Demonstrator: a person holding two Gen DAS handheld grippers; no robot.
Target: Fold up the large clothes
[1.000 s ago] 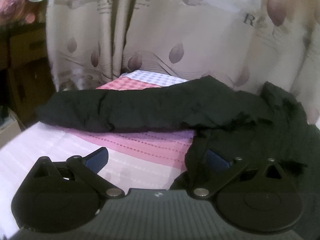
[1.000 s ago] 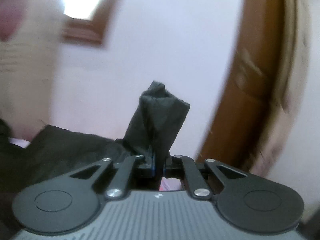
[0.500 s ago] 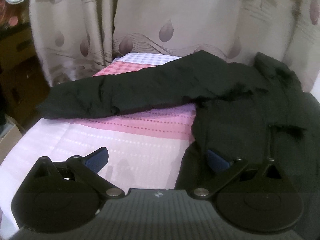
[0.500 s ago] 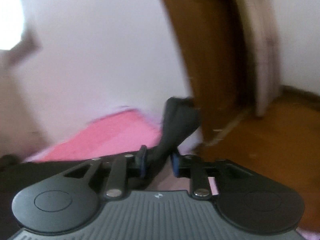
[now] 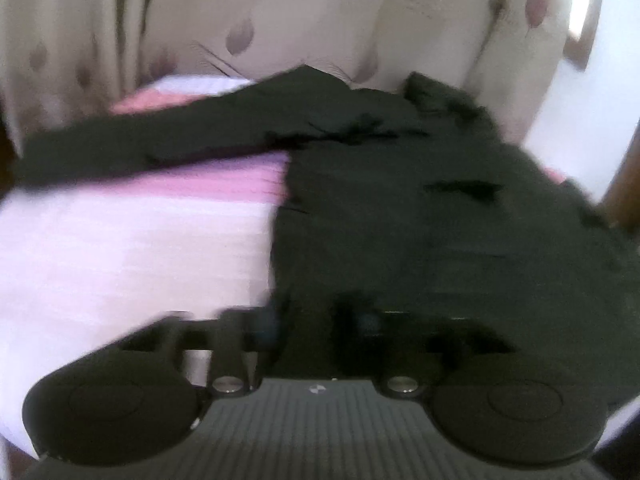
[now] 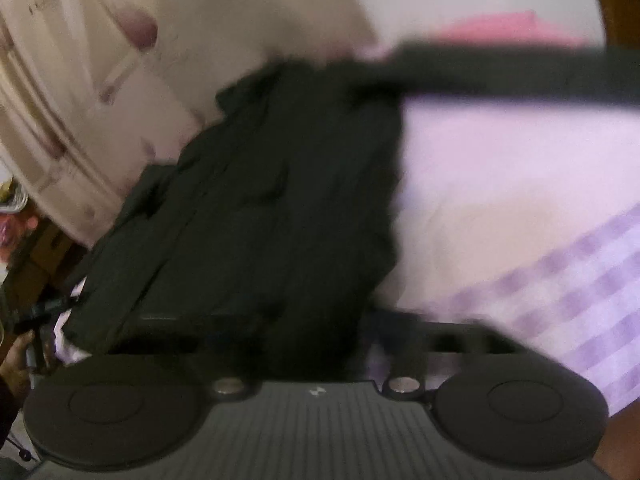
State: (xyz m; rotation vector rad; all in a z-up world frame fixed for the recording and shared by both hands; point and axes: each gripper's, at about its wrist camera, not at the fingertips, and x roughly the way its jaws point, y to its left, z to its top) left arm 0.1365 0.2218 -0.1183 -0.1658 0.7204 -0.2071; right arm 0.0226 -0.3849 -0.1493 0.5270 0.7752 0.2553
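Observation:
A large black garment [image 5: 420, 216] lies spread on a bed with a pink, white and lilac sheet [image 5: 132, 248]. One long sleeve [image 5: 152, 148] stretches to the left. My left gripper [image 5: 316, 324] is at the garment's near hem, its fingers closed in on the black cloth; the view is blurred. In the right wrist view the same garment [image 6: 272, 208] fills the middle, and my right gripper [image 6: 320, 340] is shut on its near edge. The other sleeve [image 6: 500, 68] runs along the top right.
A beige curtain with mauve leaf prints [image 5: 280, 20] hangs behind the bed. A brown wooden post [image 5: 624, 184] stands at the right. Boxes and clutter [image 6: 24, 248] sit beside the bed. A checked lilac part of the sheet [image 6: 580, 280] lies near my right gripper.
My left gripper moved right onto the hem and closed on it from wide open. My right gripper swung down from facing the wall and door to facing the bed, still holding black cloth.

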